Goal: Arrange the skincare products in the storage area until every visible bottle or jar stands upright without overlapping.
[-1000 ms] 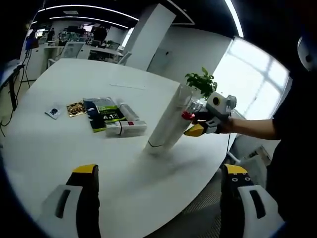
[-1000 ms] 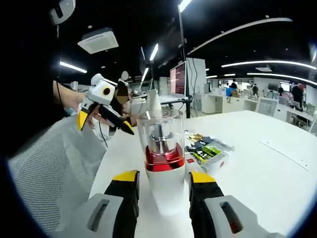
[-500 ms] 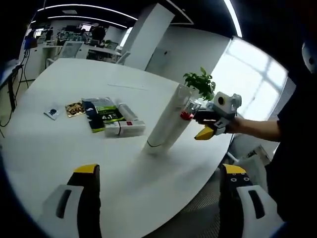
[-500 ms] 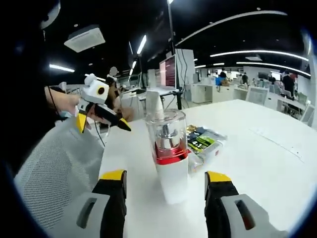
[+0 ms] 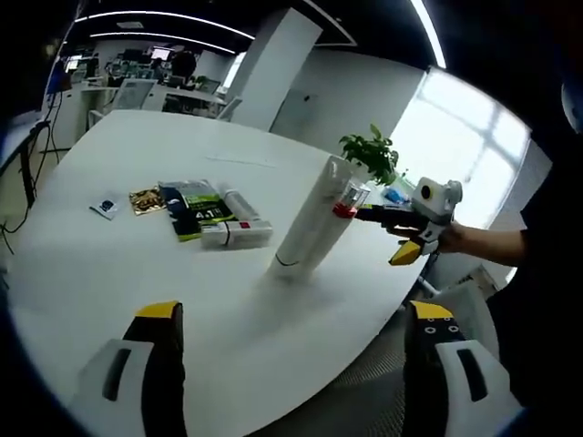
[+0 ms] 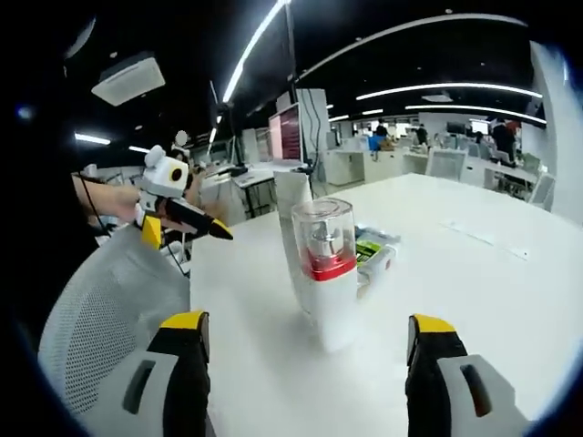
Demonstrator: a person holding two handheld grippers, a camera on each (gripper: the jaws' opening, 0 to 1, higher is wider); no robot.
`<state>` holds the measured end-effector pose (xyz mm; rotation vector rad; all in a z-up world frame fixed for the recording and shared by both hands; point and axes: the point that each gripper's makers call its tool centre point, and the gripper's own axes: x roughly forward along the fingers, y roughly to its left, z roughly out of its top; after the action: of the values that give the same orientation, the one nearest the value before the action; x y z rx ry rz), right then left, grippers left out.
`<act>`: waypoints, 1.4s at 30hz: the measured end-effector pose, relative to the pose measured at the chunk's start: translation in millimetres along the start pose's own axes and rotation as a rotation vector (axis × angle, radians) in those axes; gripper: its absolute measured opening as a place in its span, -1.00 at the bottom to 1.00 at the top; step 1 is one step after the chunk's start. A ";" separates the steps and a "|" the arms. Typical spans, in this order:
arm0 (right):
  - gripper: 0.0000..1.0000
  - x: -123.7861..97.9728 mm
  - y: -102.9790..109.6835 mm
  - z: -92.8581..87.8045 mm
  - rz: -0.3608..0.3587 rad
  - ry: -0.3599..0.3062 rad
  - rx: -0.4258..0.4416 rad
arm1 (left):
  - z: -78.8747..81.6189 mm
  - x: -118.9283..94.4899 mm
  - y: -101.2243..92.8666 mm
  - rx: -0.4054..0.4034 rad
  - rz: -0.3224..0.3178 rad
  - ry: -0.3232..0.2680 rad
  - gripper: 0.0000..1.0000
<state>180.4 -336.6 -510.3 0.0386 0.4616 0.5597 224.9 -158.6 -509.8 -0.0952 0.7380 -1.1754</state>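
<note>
The tall white pump bottle (image 6: 326,273) stands upright on the desk (image 5: 109,273), clear of the packets (image 5: 196,211), so both right tongs (image 6: 310,360) and left tongs (image 5: 287,364) gape empty.

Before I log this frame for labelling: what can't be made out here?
- Print on the sachets and small box: too small, left gripper view.
- Those sachets, right gripper view: partly behind the white pump bottle.
- Small packets: contents unreadable.
</note>
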 end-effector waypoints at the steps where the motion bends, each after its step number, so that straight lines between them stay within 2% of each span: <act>1: 0.87 -1.7 0.4 -0.3 -0.008 -0.003 0.008 | -0.7 -1.2 0.2 0.002 0.002 0.003 0.87; 5: 0.98 -8.6 3.9 -4.0 -0.036 -0.007 0.034 | -3.0 -4.6 1.6 0.010 0.010 0.007 0.87; 12: 0.99 -17.1 15.2 -10.6 -0.060 -0.008 0.069 | -7.3 -9.4 2.4 0.010 0.026 0.011 0.85; 17: 0.99 -25.8 19.9 -11.4 -0.102 -0.007 0.097 | -8.4 -10.2 6.0 0.047 0.030 0.030 0.85; 24: 0.99 -38.8 26.0 -12.9 -0.175 -0.051 0.143 | -7.9 -10.2 6.2 0.044 0.027 0.026 0.85; 30: 0.98 -34.7 24.2 -28.2 -0.208 -0.037 0.185 | -7.9 -9.7 5.9 0.044 0.020 0.023 0.85; 36: 0.99 -31.4 15.4 -28.9 -0.242 -0.043 0.169 | -10.7 -8.4 6.7 0.049 0.018 0.038 0.84; 42: 0.98 -24.8 24.8 -31.9 -0.215 -0.017 0.130 | -13.4 -5.8 7.0 0.055 0.009 0.062 0.83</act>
<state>135.5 -331.2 -524.7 0.1169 0.4786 0.3177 221.8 -146.6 -520.3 -0.0093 0.7589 -1.1936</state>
